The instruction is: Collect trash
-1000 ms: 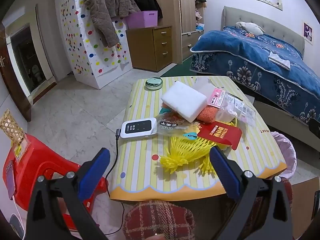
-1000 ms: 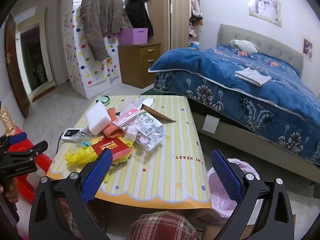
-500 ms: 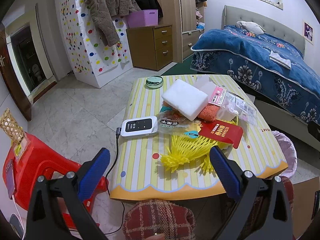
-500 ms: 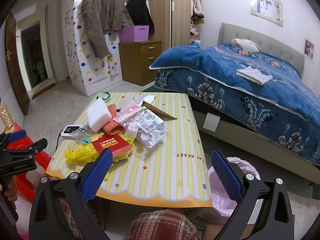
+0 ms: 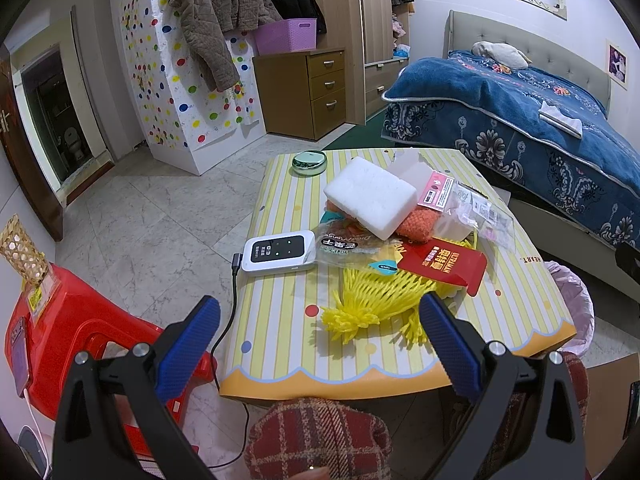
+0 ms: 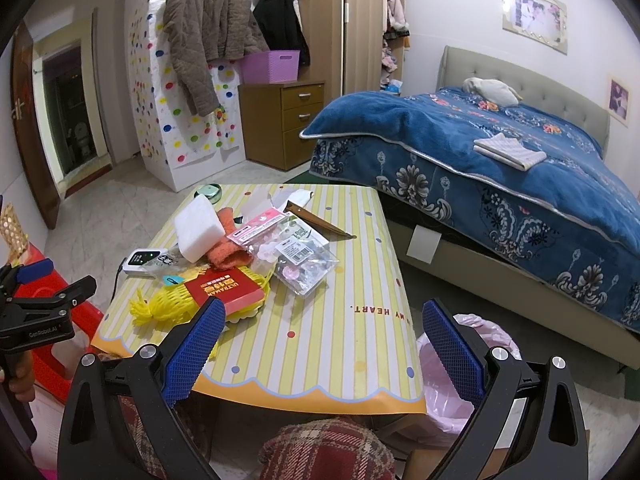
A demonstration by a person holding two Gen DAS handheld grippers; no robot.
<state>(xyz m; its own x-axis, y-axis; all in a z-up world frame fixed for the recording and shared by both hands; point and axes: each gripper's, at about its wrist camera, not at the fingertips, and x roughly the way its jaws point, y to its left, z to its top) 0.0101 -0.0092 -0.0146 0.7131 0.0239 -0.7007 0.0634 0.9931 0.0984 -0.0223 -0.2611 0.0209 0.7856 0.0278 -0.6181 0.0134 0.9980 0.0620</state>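
I hold the left hand-held gripper point(image 5: 318, 320) and the right hand-held gripper point(image 6: 320, 322) spread wide and empty, just short of the bench point(image 6: 352, 344). The trash lies heaped on its left half: yellow foam netting point(image 5: 372, 292), a red packet point(image 5: 444, 266), a white foam block point(image 5: 370, 196). A pink-lined bin point(image 6: 472, 376) stands beside the bench's right edge.

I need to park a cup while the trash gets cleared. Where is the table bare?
The table's right half is bare, from the clear packet across to the edge by the pink-lined bin, and along the near scalloped edge. The left half is crowded: yellow foam net, red packet, white foam block.
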